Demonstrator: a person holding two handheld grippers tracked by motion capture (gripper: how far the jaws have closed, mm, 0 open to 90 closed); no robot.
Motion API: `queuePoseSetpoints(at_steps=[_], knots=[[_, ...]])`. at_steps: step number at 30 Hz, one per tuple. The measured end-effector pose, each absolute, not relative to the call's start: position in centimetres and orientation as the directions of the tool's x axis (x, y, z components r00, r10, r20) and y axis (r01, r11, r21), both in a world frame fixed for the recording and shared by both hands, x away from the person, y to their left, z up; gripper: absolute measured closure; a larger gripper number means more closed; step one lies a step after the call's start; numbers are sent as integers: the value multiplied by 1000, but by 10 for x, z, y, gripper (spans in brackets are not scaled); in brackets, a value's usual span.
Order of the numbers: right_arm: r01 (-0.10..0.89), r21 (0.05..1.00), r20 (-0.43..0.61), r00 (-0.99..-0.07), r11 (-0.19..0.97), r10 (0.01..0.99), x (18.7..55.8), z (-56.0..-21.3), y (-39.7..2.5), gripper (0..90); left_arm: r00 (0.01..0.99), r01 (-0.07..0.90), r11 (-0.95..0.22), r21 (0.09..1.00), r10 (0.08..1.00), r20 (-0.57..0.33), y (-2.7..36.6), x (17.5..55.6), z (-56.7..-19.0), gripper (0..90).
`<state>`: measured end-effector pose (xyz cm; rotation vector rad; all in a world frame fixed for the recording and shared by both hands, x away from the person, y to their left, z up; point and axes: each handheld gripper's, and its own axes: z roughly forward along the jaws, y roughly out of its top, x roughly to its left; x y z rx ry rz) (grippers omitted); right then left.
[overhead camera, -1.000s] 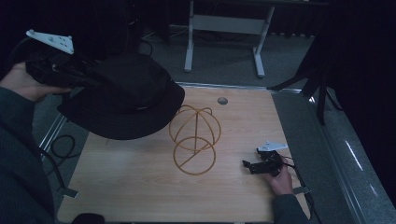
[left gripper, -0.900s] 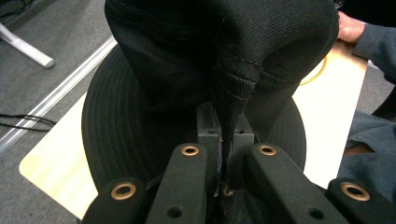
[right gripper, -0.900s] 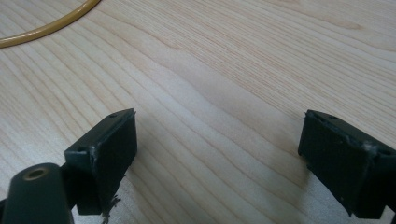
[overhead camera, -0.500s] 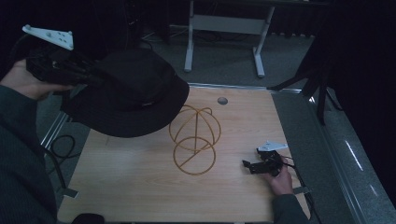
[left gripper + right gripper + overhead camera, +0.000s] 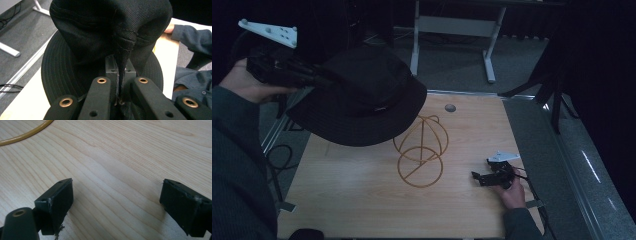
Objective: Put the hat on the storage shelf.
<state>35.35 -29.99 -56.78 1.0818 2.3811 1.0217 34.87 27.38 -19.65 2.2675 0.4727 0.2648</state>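
Holding hat (image 5: 362,97) aloft at 10 o'clock, left gripper (image 5: 319,80) clenched on its crown fabric. Right gripper (image 5: 477,177) released, resting on table (image 5: 362,200) at 4 o'clock beside wire stand (image 5: 421,152).

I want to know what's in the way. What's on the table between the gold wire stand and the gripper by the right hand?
Nothing. In the high view, only bare wooden table lies between the wire stand and the right gripper.

Dim room, grey floor (image 5: 512,65), pale wood table (image 5: 362,200), white-legged desk frame (image 5: 452,25) beyond, dark surroundings.
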Motion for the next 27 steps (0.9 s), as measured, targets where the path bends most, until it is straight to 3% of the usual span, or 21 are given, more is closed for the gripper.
queuePoseSetpoints(at_steps=[10, 27], knots=[[517, 726, -5, -656, 454, 755, 353, -568, -300, 115, 942, 186, -664, 725, 329, 60, 227, 356, -194, 880], [516, 727, -4, -656, 453, 755, 354, -568, -300, 116, 965, 187, -747, 638, 263, 24, 172, 383, -238, 871]])
